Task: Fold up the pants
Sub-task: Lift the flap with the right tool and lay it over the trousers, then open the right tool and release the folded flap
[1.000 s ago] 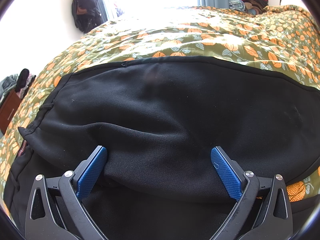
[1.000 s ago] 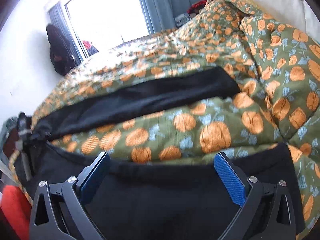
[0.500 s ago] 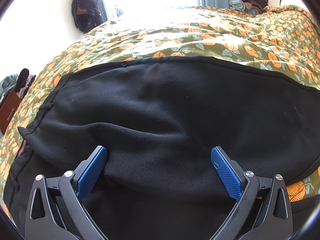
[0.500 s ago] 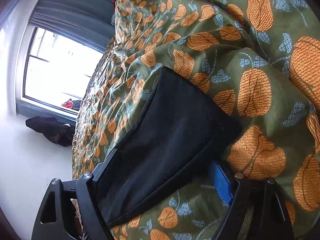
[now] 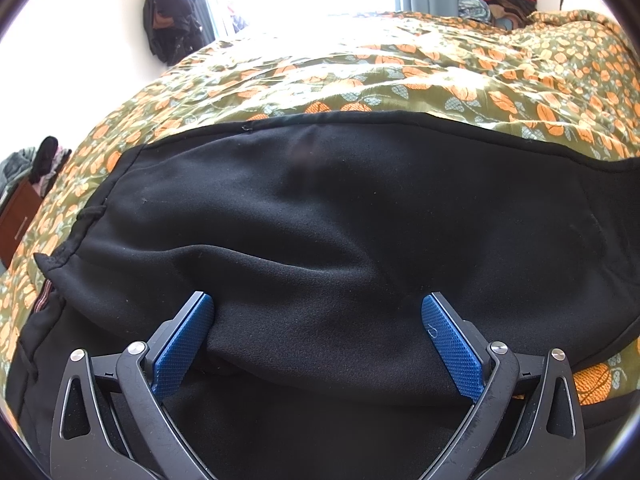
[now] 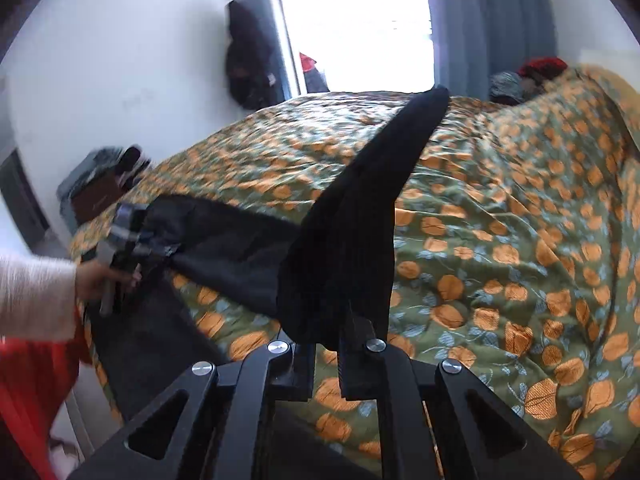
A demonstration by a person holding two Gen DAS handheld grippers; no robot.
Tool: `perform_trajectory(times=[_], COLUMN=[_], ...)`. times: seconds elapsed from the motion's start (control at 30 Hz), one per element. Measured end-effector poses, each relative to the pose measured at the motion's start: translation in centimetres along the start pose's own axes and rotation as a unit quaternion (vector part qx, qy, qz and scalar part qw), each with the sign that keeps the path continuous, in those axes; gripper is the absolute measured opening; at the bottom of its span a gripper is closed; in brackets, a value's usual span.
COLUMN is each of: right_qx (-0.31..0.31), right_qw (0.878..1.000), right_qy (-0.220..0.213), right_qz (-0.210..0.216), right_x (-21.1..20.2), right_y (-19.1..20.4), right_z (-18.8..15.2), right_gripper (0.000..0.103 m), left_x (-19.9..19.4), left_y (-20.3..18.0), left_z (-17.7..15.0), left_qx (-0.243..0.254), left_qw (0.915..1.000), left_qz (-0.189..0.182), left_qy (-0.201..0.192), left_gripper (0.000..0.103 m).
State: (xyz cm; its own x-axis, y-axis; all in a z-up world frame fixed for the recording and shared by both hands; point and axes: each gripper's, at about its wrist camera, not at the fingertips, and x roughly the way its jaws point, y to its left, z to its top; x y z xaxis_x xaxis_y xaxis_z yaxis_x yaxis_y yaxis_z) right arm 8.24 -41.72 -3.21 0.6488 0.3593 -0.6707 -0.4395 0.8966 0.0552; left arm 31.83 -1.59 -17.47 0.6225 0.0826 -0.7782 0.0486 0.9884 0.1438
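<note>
Black fabric, the pants (image 5: 320, 216), is spread on a bed covered w/ a green bedspread (image 5: 400, 72) printed w/ orange leaves. In the left wrist view the pants fill most of the frame; a seam edge runs across the far side and a loose fold is raised in the middle. The left gripper (image 5: 318, 316) is seen w/ its jaws wide apart, the blue pads (image 5: 182, 350) standing on both sides of that fold. The left pad is touching the cloth; nothing is clamped between them.

In the right wrist view the right gripper (image 6: 325, 354) is seen w/ its jaws closed on one end of the pants (image 6: 348, 248). That part is lifted off the bed and rises from the jaws as a dark pointed strip toward the window (image 6: 356, 28). The rest of the garment is lying lower left on the bedspread (image 6: 520, 240), approx. where the left gripper (image 6: 128, 224) is held by the person's hand (image 6: 96, 278) in a pale sleeve. This area is blurred, so the jaws cannot be judged from this view.

Behind the bed a grey-blue curtain (image 6: 492, 20) is hanging beside the window, and dark clothes (image 6: 248, 64) are hung on the white wall. Some red fabric (image 6: 32, 380) is visible at the left edge.
</note>
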Motion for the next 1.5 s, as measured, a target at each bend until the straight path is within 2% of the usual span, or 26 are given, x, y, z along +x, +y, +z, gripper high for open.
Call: perform_trajectory(times=[0.07,0.13,0.17,0.2,0.23,0.27,0.3,0.37,0.4,0.5,0.57,0.67,0.77,0.87,0.97,1.07,1.13,1.2,1.33,1.5], right_qx=[-0.051,-0.063,-0.045,-0.01,0.038,0.088,0.127,0.181,0.193,0.197,0.195,0.192,0.2,0.207,0.202,0.174,0.138,0.133,0.152,0.138], right_qw=[0.998,0.993,0.989,0.984,0.977,0.968,0.959,0.942,0.934,0.92,0.917,0.93,0.95,0.967,0.974,0.978,0.979,0.983,0.982,0.985], right_qy=[0.042,0.093,0.119,0.143,0.161,0.169,0.166,0.146,0.133,0.087,0.063,0.027,0.002,0.006,0.023,0.078,0.109,0.084,0.085,0.079], right_qz=[0.002,-0.042,-0.071,-0.102,-0.133,-0.161,-0.19,-0.243,-0.27,-0.327,-0.341,-0.313,-0.239,-0.149,-0.097,-0.089,-0.1,-0.091,-0.068,-0.065], right_x=[-1.4,-1.7,-1.9,-1.8,-2.1,-2.7,-3.8,-6.3,-7.5,-10.4,-11.1,-10.3,-6.3,-0.3,5.7,10.6,12.6,12.4,12.4,12.4], right_y=[3.0,2.6,1.0,-1.4,-4.2,-6.8,-8.9,-11.5,-11.9,-10.8,-9.2,-5.3,-0.3,6.0,11.9,15.0,16.0,16.1,15.6,15.9], right_z=[-3.5,-7.6,-9.9,-11.9,-13.8,-15.4,-16.6,-17.3,-17.3,-15.4,-13.8,-10.6,-7.5,-5.6,-5.5,-6.5,-8.1,-9.4,-9.7,-10.1], right_gripper=[0.008,0.012,0.015,0.03,0.05,0.059,0.065,0.066,0.07,0.085,0.085,0.086,0.088,0.088,0.088,0.088,0.092,0.098,0.103,0.103], left_x=[0.0,0.0,0.0,0.0,0.0,0.0,-0.2,-0.8,-1.4,-3.9,-6.2,-9.7,-11.8,-12.1,-11.2,-8.3,-8.4,-8.6,-8.5,-8.4], left_y=[0.2,0.2,0.2,0.1,0.1,0.1,0.2,0.5,0.8,2.1,2.8,2.9,2.4,1.5,0.8,0.2,-0.5,-0.8,-0.8,-1.0], left_z=[0.0,0.0,0.0,0.1,0.1,0.3,0.4,0.7,0.8,0.1,-0.8,-2.9,-4.8,-6.5,-7.7,-9.5,-10.5,-11.1,-10.8,-10.7], left_qx=[-0.003,-0.005,-0.004,-0.003,-0.002,-0.001,0.002,0.003,-0.002,-0.04,-0.054,-0.033,-0.002,0.016,0.01,0.007,0.044,0.053,0.048,0.05], left_qw=[1.0,1.0,1.0,1.0,1.0,0.9999,0.9997,0.9991,0.9986,0.996,0.9934,0.9926,0.9916,0.99,0.9884,0.9843,0.9873,0.9885,0.9882,0.9881], left_qz=[-0.005,-0.007,-0.007,-0.006,-0.006,-0.007,-0.01,-0.02,-0.028,-0.067,-0.096,-0.116,-0.129,-0.14,-0.149,-0.158,-0.145,-0.137,-0.136,-0.133], left_qy=[0.0,0.002,0.003,0.004,0.007,0.013,0.021,0.038,0.044,0.044,0.033,0.01,-0.001,0.007,0.025,0.079,0.048,0.038,0.051,0.059], left_gripper=[0.102,0.102,0.102,0.102,0.102,0.102,0.102,0.102,0.102,0.102,0.102,0.102,0.102,0.102,0.102,0.102,0.103,0.102,0.103,0.103])
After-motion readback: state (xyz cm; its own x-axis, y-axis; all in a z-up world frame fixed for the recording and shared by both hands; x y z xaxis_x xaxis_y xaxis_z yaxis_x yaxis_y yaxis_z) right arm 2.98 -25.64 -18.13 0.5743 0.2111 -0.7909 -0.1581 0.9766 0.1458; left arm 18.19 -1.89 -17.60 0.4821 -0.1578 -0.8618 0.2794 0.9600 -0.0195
